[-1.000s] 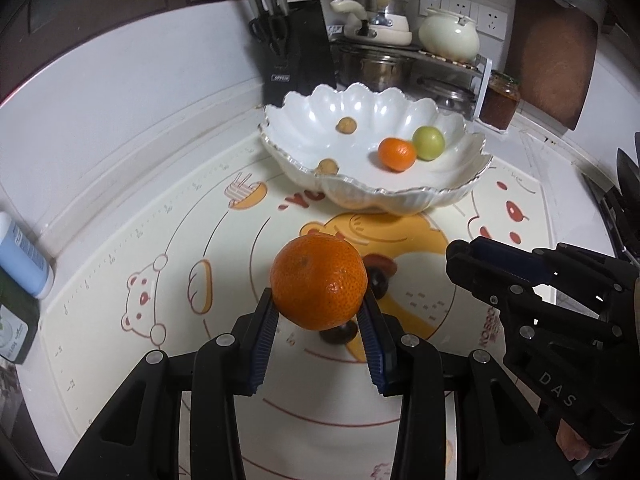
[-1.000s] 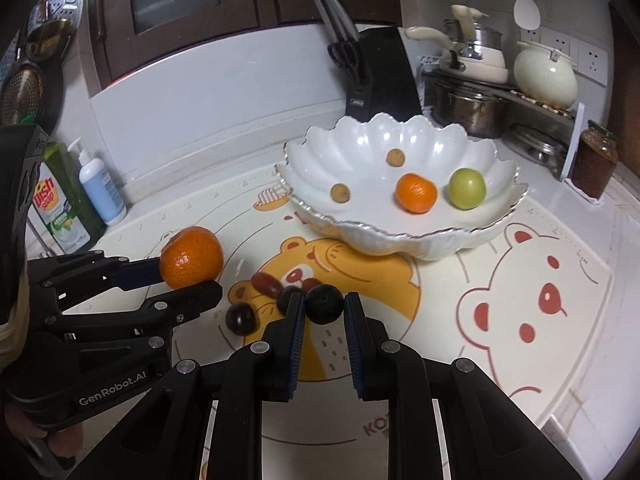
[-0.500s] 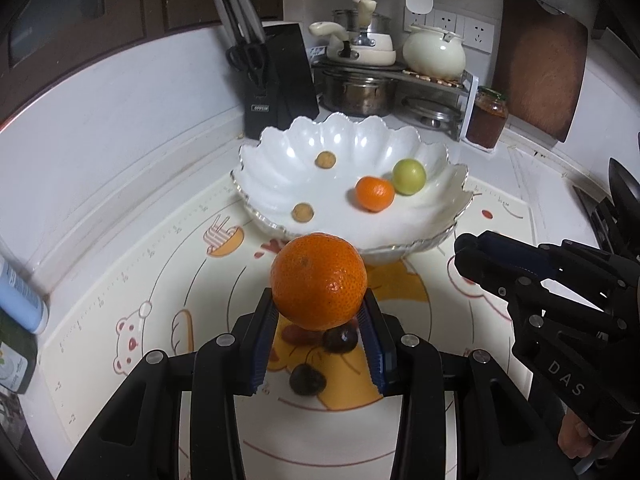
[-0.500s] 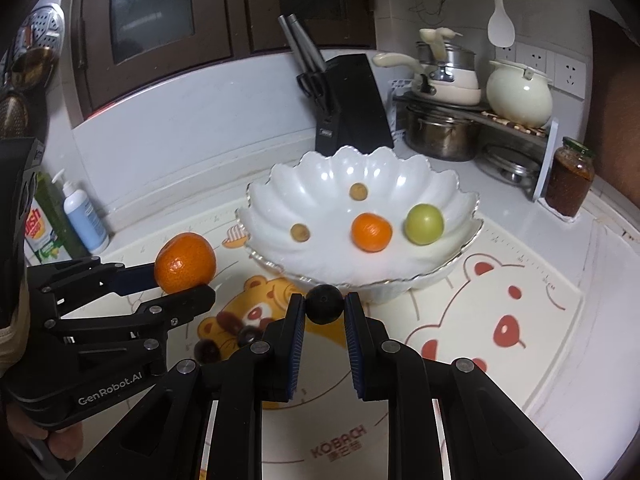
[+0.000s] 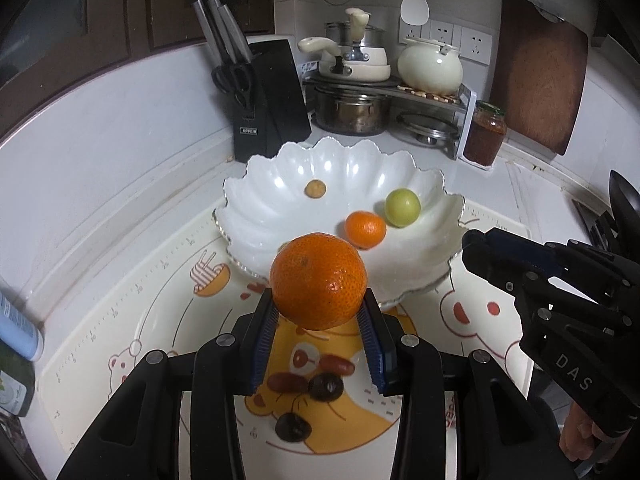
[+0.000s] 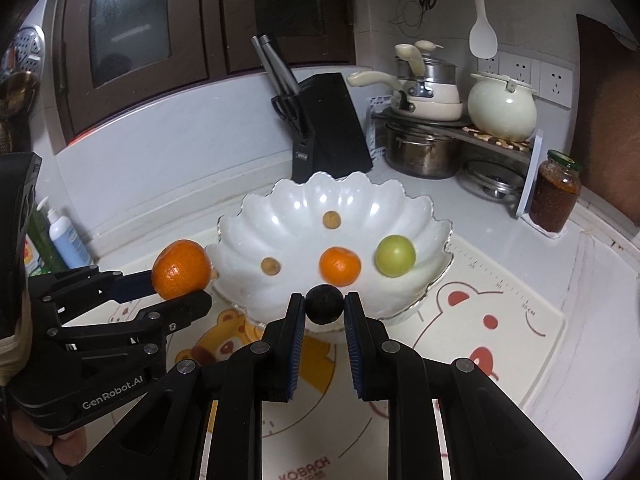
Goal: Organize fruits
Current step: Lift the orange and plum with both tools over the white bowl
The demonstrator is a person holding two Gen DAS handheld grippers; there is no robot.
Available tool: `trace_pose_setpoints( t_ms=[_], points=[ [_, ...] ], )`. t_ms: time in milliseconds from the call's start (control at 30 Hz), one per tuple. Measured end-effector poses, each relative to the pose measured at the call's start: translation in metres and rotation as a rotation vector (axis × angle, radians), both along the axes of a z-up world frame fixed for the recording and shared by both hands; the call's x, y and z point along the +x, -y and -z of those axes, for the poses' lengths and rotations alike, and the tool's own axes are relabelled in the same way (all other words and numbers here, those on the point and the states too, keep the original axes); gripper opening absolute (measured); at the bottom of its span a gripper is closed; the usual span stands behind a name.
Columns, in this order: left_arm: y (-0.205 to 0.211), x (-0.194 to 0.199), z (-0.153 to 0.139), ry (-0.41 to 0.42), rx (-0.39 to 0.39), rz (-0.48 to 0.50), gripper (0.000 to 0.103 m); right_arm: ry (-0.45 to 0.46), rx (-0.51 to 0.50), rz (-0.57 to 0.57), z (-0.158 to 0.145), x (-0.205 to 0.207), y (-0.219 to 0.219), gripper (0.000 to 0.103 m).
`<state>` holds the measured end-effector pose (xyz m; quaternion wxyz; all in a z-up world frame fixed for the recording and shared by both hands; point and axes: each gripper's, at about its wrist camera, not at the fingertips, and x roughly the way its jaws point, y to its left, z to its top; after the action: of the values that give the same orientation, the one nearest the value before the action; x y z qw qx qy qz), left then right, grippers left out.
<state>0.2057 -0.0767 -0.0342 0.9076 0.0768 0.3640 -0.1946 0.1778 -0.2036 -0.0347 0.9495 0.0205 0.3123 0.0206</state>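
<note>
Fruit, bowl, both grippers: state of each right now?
left gripper: shut on large orange, in the air
right gripper: shut on dark round fruit, in the air
white bowl: upright, holds small orange, green fruit, two small brown fruits
dark fruits: loose on mat

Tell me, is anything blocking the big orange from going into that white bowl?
Nothing visible does. The orange sits clamped in the left gripper just short of the bowl, whose near side is bare.
</note>
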Motion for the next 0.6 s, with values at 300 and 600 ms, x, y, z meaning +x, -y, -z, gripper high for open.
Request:
trace_pose_setpoints(
  t_ms=[300,600],
  points=[
    [0.007,0.018,-0.006,0.024,0.006,-0.01,0.04,0.007,0.0,0.041,-0.002,0.016,0.012,0.021],
    [0.009,0.036,-0.005,0.028,0.005,-0.031,0.04,0.007,-0.005,0.066,-0.001,0.034,0.021,0.021]
  ],
)
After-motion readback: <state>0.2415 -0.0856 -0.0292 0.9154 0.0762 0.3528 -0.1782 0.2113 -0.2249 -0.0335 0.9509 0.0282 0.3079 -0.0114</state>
